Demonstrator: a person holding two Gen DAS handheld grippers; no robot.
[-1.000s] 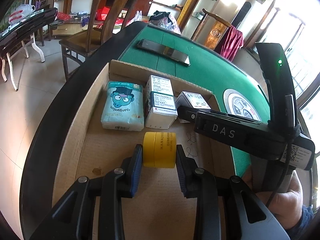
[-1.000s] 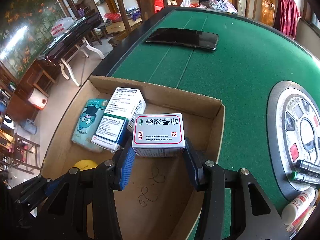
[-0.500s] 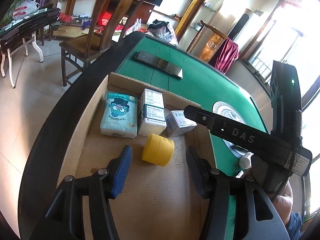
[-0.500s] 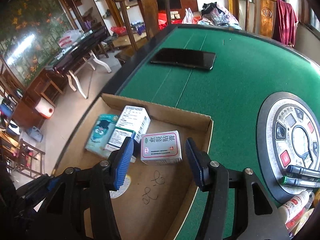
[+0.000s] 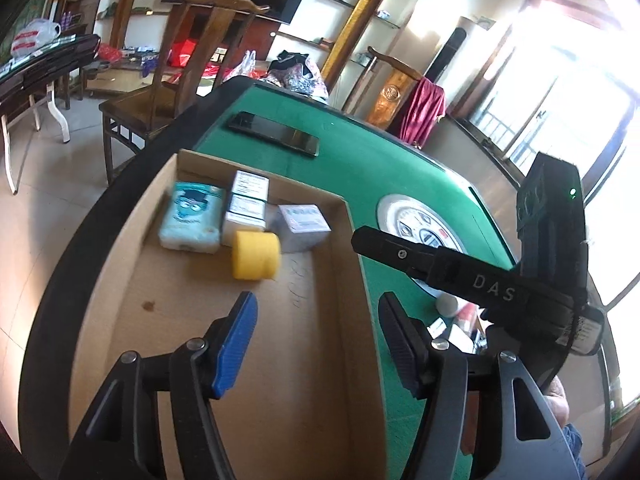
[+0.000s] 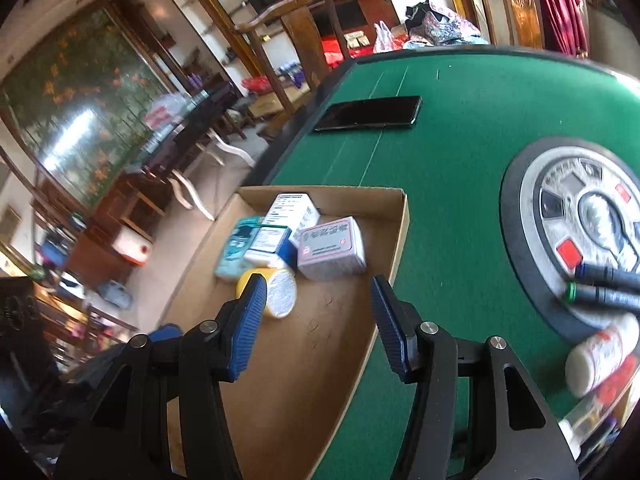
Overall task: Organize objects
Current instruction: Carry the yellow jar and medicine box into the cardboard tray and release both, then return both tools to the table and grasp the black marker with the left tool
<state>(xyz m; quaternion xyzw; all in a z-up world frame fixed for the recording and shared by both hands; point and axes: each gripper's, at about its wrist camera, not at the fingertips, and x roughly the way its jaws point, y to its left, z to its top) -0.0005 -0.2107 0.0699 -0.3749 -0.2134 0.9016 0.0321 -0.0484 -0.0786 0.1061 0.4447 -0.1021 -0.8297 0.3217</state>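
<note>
A shallow cardboard tray (image 5: 256, 380) (image 6: 400, 224) lies on the green table. At its far end sit a teal tissue pack (image 5: 192, 216) (image 6: 234, 250), a white and blue carton (image 5: 246, 208) (image 6: 280, 224), a white box with red print (image 5: 304, 226) (image 6: 330, 246) and a yellow roll (image 5: 256, 255) (image 6: 276, 290) lying on its side. My left gripper (image 5: 320, 344) hangs above the tray floor behind the roll, its jaws opening with nothing between them. My right gripper (image 6: 320, 320) stands open and empty behind the red-print box; its black body (image 5: 472, 280) crosses the left wrist view.
A black phone (image 5: 274, 134) (image 6: 370, 114) lies on the felt beyond the tray. A round control panel (image 6: 580, 216) is set in the table's middle, with dark markers (image 6: 608, 286) and a white bottle (image 6: 600, 354) on it. Wooden chairs (image 5: 176, 80) stand past the table edge.
Both grippers let go and drew back and up: the left released the yellow roll, the right released the red-print box. Both objects now rest in the tray.
</note>
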